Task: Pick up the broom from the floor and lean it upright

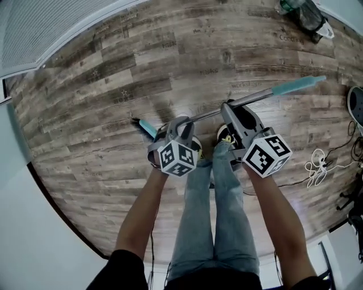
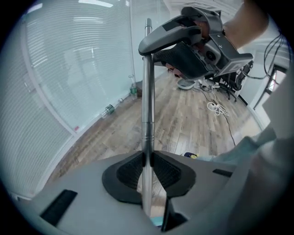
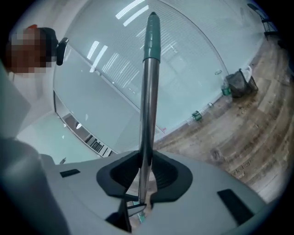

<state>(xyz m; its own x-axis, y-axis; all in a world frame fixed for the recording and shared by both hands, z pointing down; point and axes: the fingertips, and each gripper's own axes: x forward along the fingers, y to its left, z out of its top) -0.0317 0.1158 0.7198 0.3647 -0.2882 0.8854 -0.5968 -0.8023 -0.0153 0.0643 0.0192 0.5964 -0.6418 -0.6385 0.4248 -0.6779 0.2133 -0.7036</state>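
The broom is off the wood floor and slants across the head view. Its metal pole (image 1: 249,99) runs up right to a teal grip (image 1: 300,85), and a teal bit of its head (image 1: 146,128) pokes out at the lower left. My left gripper (image 1: 180,120) is shut on the lower pole. My right gripper (image 1: 227,106) is shut on it higher up. In the left gripper view the pole (image 2: 147,105) rises from between the pads (image 2: 131,172), with the right gripper (image 2: 149,46) clamped above. The right gripper view shows the pole (image 3: 147,110) between its pads (image 3: 161,174), ending in the teal grip (image 3: 152,34).
The person's jeans-clad legs (image 1: 218,215) and shoes stand just under the broom. A dark bag (image 1: 306,14) lies by the glass wall with blinds (image 1: 51,28). White cables (image 1: 320,164) trail at the right. A bottle (image 2: 109,109) lies at the wall's foot, and a chair base (image 2: 186,84) stands beyond.
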